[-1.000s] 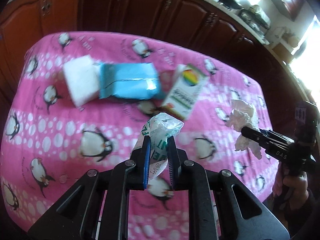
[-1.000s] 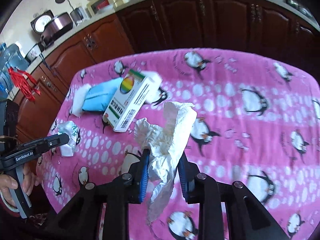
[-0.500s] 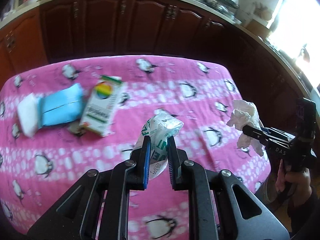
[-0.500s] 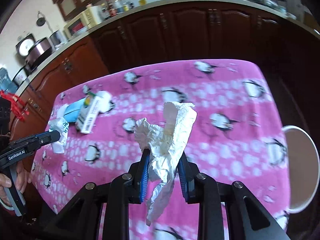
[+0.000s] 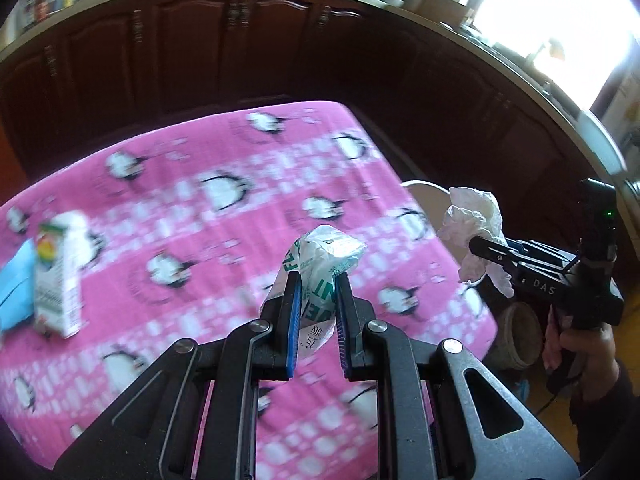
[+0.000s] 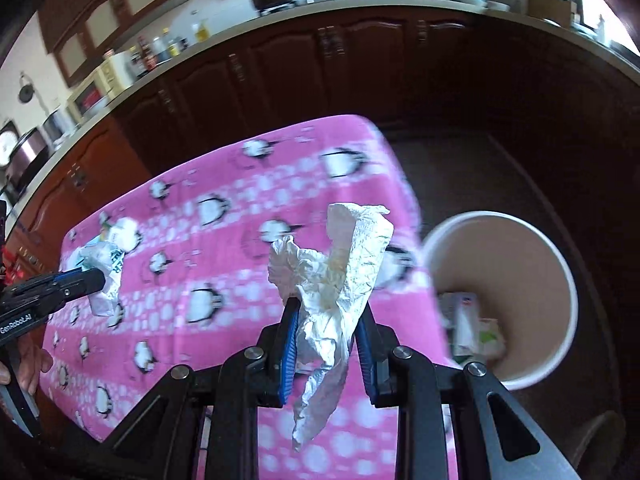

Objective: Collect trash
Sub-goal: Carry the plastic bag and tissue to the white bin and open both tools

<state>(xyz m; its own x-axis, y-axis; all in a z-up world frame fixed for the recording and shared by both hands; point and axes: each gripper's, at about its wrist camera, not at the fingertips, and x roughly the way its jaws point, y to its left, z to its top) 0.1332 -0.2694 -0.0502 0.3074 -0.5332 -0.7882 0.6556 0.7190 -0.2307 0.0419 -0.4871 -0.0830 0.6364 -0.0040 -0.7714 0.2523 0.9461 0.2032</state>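
Note:
My left gripper [image 5: 316, 280] is shut on a crumpled white wrapper with green print [image 5: 324, 256], held above the pink penguin tablecloth [image 5: 200, 240]. In the right wrist view that gripper [image 6: 100, 278] and its wrapper [image 6: 104, 264] show at far left. My right gripper [image 6: 326, 308] is shut on a crumpled white tissue [image 6: 336, 276], close to the cloth's right edge. From the left wrist view I see the right gripper [image 5: 474, 244] and tissue [image 5: 476, 212] past the table's right side. A white round bin [image 6: 556, 264] stands on the floor right of the table, with some packaging inside.
A white carton with a rainbow logo [image 5: 56, 276] and a blue pack [image 5: 16, 284] lie at the cloth's left. Dark wooden cabinets [image 5: 260, 48] curve behind the table. A round basket [image 5: 516, 332] sits on the floor at right. A hand [image 5: 588, 352] holds the right gripper's handle.
Both grippers have swung right across the table, each still gripping its trash. The carton and blue pack slid to the left edge of view, and the white bin came into view.

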